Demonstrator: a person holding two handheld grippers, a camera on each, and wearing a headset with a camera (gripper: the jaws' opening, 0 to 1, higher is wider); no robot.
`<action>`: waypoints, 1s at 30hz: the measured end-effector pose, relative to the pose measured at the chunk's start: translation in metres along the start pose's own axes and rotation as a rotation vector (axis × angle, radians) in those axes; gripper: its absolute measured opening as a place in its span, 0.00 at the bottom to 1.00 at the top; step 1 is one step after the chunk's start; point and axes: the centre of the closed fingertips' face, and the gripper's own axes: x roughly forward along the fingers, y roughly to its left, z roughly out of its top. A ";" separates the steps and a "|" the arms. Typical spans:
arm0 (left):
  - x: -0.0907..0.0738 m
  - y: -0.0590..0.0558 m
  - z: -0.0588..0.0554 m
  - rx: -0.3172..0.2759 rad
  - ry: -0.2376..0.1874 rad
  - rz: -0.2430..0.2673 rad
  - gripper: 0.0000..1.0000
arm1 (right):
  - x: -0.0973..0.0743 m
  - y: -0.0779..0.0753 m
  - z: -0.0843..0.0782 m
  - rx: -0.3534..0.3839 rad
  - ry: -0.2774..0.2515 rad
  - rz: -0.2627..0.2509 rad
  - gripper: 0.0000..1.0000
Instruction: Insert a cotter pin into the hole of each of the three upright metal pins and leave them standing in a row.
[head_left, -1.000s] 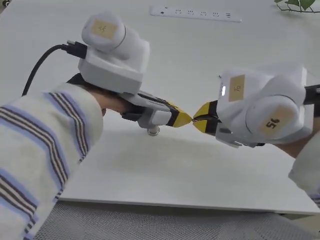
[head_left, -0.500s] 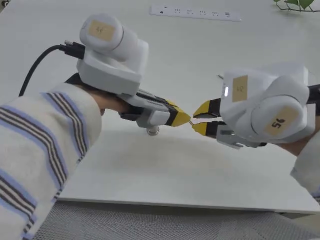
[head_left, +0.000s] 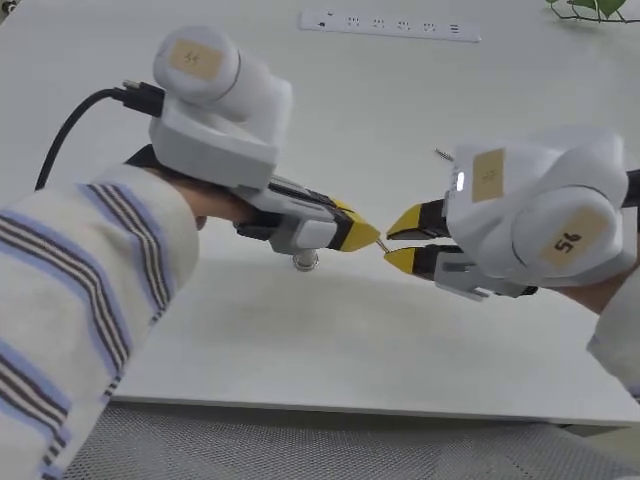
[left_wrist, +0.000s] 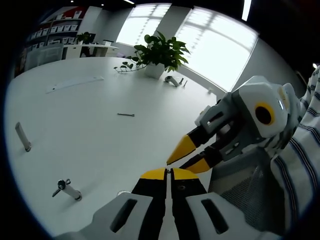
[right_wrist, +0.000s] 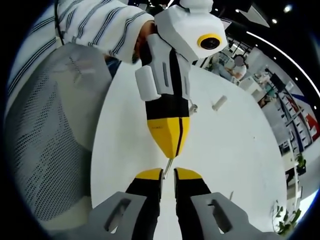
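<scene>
Two claws meet nose to nose above the white bench (head_left: 330, 350). The left claw (head_left: 372, 238), held by a hand in a striped sleeve (head_left: 70, 300), is clenched on a thin cotter pin (right_wrist: 168, 164) that sticks out of its yellow tips. In the left gripper view its jaws lie pressed together. The right claw (head_left: 401, 242) is released, its two yellow tips parted. In the right gripper view the free end of the cotter pin reaches into the narrow gap between them, and whether it touches either jaw cannot be told.

Directly under the left claw a short metal pin (head_left: 306, 262) stands on the bench. The left gripper view shows a second metal pin (left_wrist: 22, 136) far to the left and a third metal pin (left_wrist: 69, 190) nearer. The third has a looped cotter pin through one end. The fisheye bend leaves it unclear whether these two stand upright or lean. A loose cotter pin (left_wrist: 126, 115) lies flat on the bench, well apart from them.

A white power strip (head_left: 390, 25) lies along the far edge of the bench, and a potted plant (left_wrist: 159, 50) stands by the windows.
</scene>
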 end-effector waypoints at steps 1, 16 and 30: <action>0.000 0.000 0.000 0.004 -0.001 0.000 0.00 | -0.001 -0.001 0.000 0.005 -0.005 0.004 0.11; -0.013 -0.007 0.010 0.063 -0.040 -0.061 0.00 | -0.015 -0.001 0.011 0.359 -0.245 0.185 0.12; -0.021 -0.016 0.015 0.093 -0.072 -0.117 0.00 | -0.008 0.014 0.013 0.460 -0.288 0.273 0.11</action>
